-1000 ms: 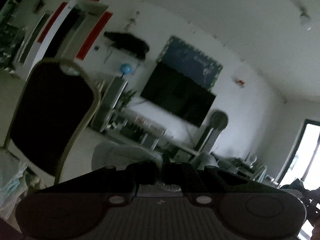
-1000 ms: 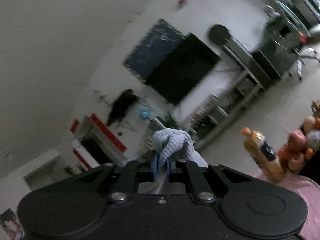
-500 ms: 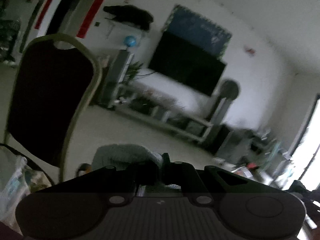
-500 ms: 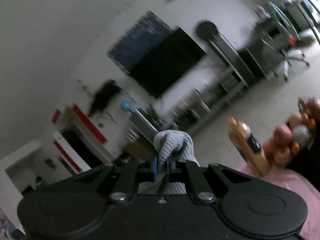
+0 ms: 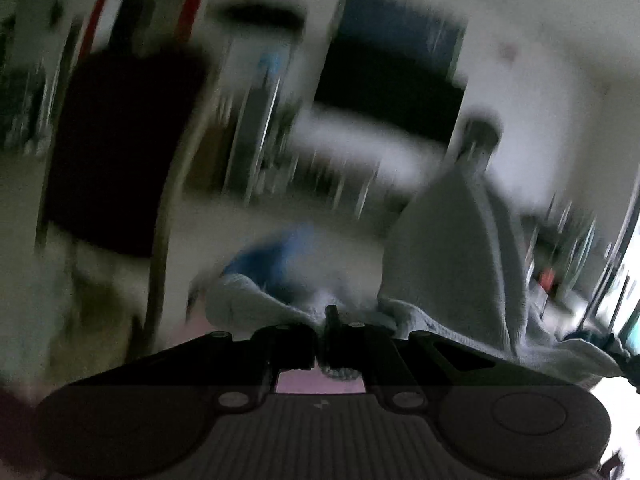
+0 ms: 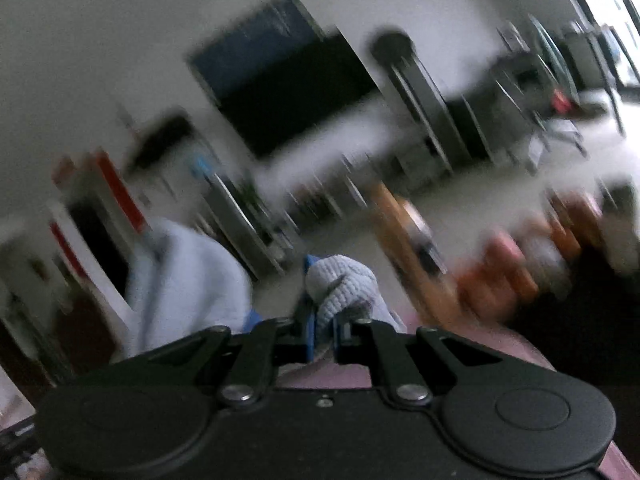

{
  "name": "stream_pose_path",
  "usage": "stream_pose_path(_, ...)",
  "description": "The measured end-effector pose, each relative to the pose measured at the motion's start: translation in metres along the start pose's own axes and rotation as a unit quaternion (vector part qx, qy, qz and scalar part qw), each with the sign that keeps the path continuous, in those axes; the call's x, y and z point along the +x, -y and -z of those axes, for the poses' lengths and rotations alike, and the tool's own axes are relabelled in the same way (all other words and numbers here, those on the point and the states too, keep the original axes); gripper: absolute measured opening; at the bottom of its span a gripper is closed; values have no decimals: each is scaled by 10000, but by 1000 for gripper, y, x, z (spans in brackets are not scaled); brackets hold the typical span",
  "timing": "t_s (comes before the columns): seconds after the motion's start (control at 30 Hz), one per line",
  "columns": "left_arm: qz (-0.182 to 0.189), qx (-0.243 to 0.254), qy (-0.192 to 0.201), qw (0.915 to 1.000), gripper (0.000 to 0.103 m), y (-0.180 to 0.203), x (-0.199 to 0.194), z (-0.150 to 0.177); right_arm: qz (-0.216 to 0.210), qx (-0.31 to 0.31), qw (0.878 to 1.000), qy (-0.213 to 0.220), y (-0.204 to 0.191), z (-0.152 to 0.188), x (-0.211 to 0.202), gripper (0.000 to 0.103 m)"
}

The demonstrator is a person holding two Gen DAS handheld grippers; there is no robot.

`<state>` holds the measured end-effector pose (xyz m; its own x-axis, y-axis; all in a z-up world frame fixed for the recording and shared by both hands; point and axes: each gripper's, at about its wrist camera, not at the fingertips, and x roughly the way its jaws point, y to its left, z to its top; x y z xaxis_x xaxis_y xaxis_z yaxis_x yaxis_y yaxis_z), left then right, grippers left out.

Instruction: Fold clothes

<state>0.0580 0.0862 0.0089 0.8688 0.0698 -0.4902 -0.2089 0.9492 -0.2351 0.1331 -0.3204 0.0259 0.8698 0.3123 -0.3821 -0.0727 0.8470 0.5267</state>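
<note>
Both views are smeared by motion. A pale grey-blue knitted garment (image 5: pixel 448 264) rises in a peak to the right in the left wrist view, and my left gripper (image 5: pixel 325 332) is shut on a fold of it. Seen from the right wrist, my right gripper (image 6: pixel 323 320) is shut on another bunched fold of the same garment (image 6: pixel 340 284), which sticks up between the blue-padded fingers. More of the cloth hangs at the left of that view. A strip of pink tabletop (image 6: pixel 324 378) shows under each gripper.
A dark-backed chair (image 5: pixel 120 152) stands at the left. An orange bottle (image 6: pixel 408 248) and a blurred heap of reddish and orange items (image 6: pixel 532 264) sit on the table to the right. A black television (image 5: pixel 384 92) hangs on the far wall.
Both grippers have swung downward fast, still gripping the garment. The cloth now billows up beside them, and the pink tabletop has come into view under the left gripper.
</note>
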Motion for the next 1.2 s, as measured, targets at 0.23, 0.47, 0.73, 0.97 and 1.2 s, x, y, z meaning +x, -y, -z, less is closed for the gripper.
stream_pose_path(0.23,-632,-420,-1758,9815,11,-47,39,96,1309,1005,9694,-1819,118,118,42,15)
stream_pose_path(0.47,-752,-512,-1400,9860,42,-57,37,83,878,864,9800,-1561,114,112,33,37)
stream_pose_path(0.73,-210,591,-1429,9877,67,8,64,102,143,-153,9819,-1883,52,117,74,55)
stream_pose_path(0.97,33,868,-1446,9857,77,36,124,94,-259,-596,9765,-2055,13,120,124,75)
stream_pose_path(1.2,-115,1056,-1760,9786,35,38,182,115,-53,-961,9710,-2190,-7,140,194,47)
